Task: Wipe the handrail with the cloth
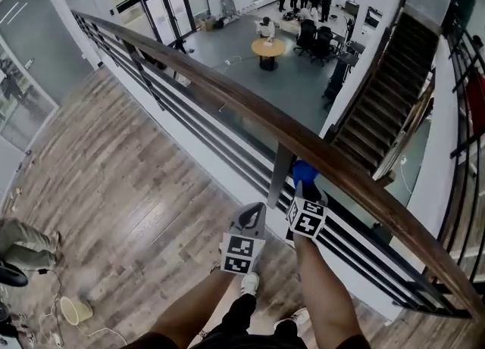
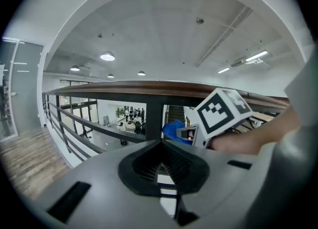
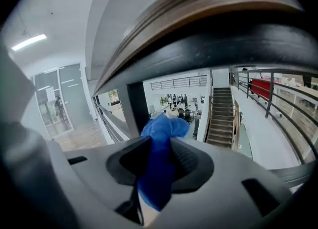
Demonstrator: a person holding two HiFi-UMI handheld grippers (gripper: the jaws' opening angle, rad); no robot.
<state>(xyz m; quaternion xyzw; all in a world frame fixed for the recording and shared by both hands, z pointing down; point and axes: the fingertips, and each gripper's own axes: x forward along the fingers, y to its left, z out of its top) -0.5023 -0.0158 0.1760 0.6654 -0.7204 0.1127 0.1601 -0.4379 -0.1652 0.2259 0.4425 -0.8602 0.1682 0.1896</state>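
Right gripper, jaws clamped on the blue cloth; a tuft stands proud of the tips, presumably so that fabric rather than plastic meets the wood; it sits just beneath the handrail, not yet on the top face. Left gripper, jaws together on nothing, near the right one; apparently idle. Head view alone shows the rail's long run above the atrium; right gripper view alone shows the pinch; left gripper view sets the cloth beside a railing post.
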